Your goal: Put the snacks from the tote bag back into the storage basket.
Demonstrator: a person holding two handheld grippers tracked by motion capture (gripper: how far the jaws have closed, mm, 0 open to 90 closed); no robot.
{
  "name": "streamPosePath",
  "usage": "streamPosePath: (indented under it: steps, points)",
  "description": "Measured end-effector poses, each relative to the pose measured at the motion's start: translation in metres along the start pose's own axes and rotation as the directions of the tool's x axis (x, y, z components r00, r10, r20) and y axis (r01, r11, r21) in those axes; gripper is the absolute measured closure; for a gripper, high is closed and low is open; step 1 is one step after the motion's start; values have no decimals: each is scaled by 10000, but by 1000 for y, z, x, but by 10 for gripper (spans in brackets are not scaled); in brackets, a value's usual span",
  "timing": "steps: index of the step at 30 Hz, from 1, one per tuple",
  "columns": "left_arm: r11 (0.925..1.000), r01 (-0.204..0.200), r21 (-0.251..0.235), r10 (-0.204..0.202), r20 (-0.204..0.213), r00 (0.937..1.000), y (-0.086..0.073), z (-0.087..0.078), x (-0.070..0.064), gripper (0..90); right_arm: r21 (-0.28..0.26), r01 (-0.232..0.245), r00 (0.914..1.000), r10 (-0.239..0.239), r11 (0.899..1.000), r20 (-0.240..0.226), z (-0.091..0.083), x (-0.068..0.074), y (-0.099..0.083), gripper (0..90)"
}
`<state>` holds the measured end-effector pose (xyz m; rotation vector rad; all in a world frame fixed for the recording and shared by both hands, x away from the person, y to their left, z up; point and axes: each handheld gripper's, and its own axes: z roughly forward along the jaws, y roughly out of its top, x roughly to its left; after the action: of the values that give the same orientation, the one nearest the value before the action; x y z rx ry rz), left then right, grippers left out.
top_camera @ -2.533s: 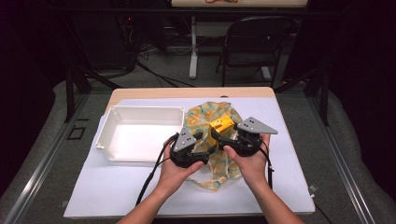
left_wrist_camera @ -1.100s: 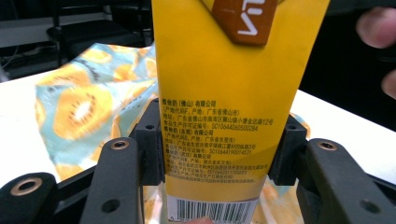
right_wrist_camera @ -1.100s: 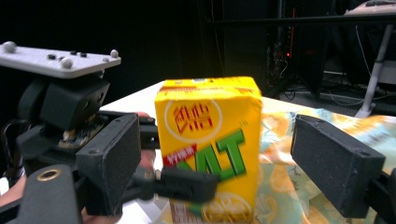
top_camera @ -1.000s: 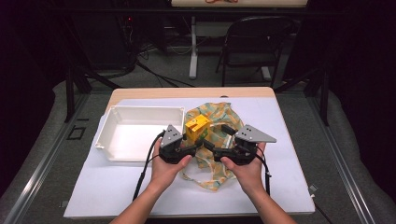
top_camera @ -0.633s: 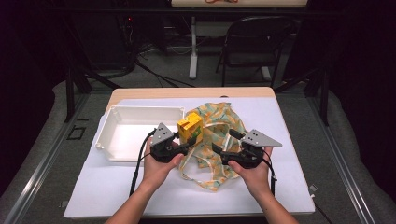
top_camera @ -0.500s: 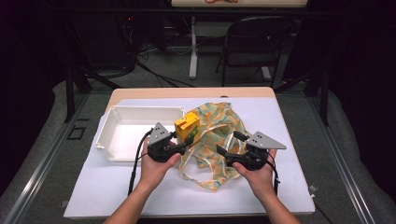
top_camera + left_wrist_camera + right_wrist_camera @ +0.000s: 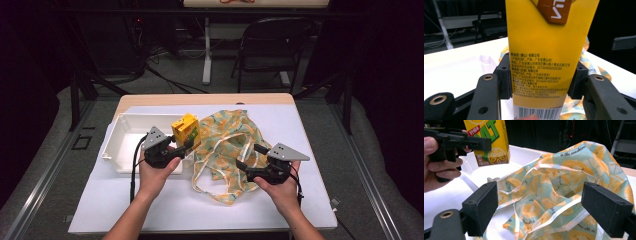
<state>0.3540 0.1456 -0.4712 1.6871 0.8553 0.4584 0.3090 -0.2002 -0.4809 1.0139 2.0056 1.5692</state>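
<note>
Centre-left of the high view: left gripper [image 7: 186,145] clamped on the yellow drink carton [image 7: 185,130], held clear above the right rim of the white tray [image 7: 116,150]. Pads grip the carton's two side panels low down [image 7: 548,50]. Judged light, fairly stiff, crushable if squeezed; flat sides suit the hold. Right gripper [image 7: 248,156] spread wide, empty, over the soft printed bag [image 7: 227,145].

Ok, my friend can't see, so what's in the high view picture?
The left gripper holds a yellow drink carton over the edge of a white tray. The right gripper is open above a crumpled orange-print bag on the white table.
</note>
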Motion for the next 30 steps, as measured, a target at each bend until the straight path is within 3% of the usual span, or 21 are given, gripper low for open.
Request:
streamPosePath:
  steps: [20,30]
  points:
    - [9975,592,374,-549,-1080,9926,-20,8,38,502,119,67,9999,-69,9999,152,-4,-3,-6,144]
    - [9951,583,802,-455,-1537,9871,-28,23,47,502,129,-61,9997,58,9999,229,-5,-6,-7,147]
